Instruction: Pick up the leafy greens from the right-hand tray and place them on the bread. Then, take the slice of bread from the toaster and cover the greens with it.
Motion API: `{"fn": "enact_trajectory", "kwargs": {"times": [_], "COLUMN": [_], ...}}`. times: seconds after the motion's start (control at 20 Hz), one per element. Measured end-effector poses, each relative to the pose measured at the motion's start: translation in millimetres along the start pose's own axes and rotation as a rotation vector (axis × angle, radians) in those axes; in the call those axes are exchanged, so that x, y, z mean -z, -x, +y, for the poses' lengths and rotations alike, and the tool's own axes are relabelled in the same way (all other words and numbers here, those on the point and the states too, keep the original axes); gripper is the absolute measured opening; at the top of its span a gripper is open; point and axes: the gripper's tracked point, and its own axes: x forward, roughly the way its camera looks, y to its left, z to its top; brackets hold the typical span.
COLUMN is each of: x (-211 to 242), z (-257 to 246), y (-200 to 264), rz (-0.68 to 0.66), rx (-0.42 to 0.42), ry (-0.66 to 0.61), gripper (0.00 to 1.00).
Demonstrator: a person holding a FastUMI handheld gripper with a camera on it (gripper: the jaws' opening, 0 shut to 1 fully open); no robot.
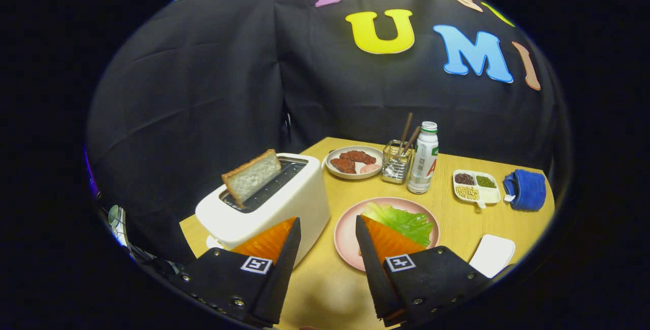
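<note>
The white bottle with a green cap carries a label with a large red letter, too small to read, and each finger of the gripper bears a small square black-and-white marker. The fingers stand wide apart and hold nothing, with bare wooden table between them; the left one is in front of the white toaster and the right one over the near rim of the pink plate. The leafy greens lie on that plate just beyond the right finger, and the slice of bread stands tilted in the toaster slot; I cannot tell whether bread lies under the greens.
</note>
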Motion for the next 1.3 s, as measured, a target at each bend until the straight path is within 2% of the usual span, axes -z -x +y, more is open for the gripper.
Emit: {"fn": "enact_trajectory", "kwargs": {"times": [0.25, 0.4, 0.7, 0.85, 1.2, 1.3], "x": [-21, -24, -38, -37, -39, -31], "z": [43, 77, 113, 125, 127, 129], "y": [9, 3, -15, -31, -74, -87], "rz": [-0.141, -0.158, -0.234, -0.237, -0.232, -0.204], "rx": [-0.002, -0.044, -0.022, 0.007, 0.174, 0.19], "ry": [0.041, 0.013, 0.068, 0.083, 0.079, 0.068], "gripper": [0.67, 0.67, 0.67, 0.67, 0.67, 0.63]}}
